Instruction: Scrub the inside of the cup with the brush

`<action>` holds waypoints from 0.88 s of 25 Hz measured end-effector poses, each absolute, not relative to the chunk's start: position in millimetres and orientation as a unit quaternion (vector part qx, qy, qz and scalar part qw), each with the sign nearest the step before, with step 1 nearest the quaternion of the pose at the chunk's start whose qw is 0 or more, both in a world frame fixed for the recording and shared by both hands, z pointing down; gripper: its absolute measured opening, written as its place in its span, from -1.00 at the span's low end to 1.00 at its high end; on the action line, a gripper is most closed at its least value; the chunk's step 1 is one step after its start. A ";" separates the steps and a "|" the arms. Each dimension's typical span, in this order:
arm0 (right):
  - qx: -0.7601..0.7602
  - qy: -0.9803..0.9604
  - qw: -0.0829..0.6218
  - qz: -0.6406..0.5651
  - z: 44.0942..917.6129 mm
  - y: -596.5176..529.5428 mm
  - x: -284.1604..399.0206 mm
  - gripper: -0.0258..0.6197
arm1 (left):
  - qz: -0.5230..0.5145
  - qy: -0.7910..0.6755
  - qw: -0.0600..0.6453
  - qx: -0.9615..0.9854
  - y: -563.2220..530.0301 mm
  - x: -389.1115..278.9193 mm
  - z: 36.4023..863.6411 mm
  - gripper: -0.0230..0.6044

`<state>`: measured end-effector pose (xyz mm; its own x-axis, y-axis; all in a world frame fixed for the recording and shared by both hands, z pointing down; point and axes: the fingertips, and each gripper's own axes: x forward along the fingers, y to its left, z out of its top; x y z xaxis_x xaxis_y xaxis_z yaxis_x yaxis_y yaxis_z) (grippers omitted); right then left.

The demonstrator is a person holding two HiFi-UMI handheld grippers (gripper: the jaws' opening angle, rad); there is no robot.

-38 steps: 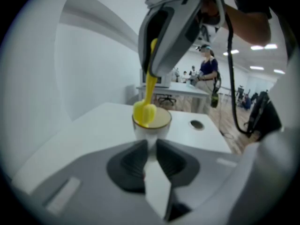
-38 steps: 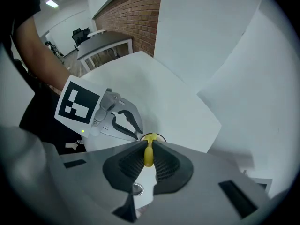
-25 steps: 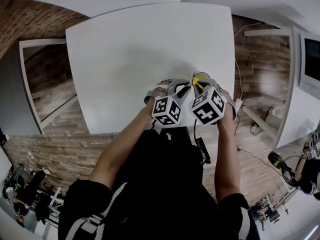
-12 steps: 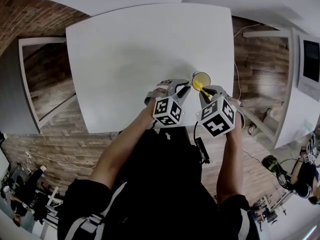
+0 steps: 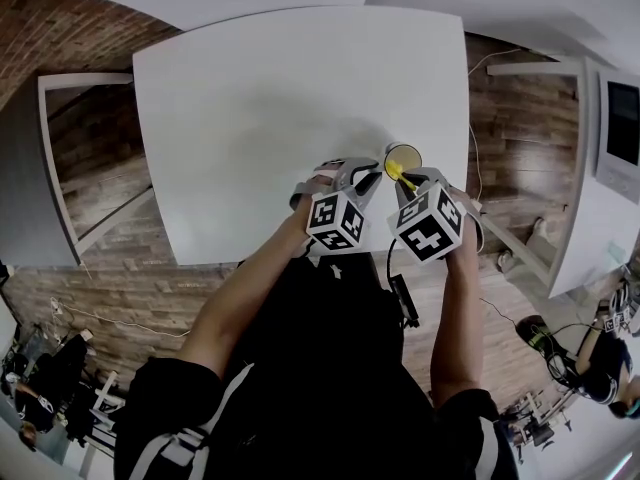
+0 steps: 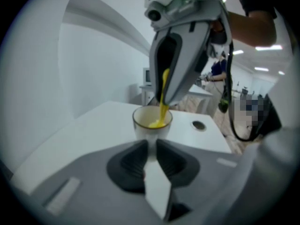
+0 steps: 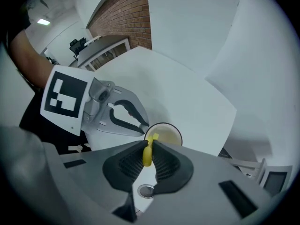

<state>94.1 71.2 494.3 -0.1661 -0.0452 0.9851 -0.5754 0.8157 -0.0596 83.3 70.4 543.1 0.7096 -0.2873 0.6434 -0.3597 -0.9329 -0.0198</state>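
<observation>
The right gripper points straight down, its jaws clamped on the yellow brush, whose head sits inside the cup. The left gripper pinches a white piece, seemingly the cup's handle, from the cup's 8 o'clock in the head view. Scrubbing well probably means short strokes round the wall with that hold kept firm against tipping. The cup stands toward 4 o'clock on the white table, near its edge. In the left gripper view a round grommet lies at the cup's 3 o'clock, out of the way.
</observation>
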 end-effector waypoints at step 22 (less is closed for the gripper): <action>0.196 -0.708 0.658 0.166 460.2 87.0 117.5 -0.83 | 0.347 -0.186 0.057 0.918 76.0 89.1 544.9 -0.73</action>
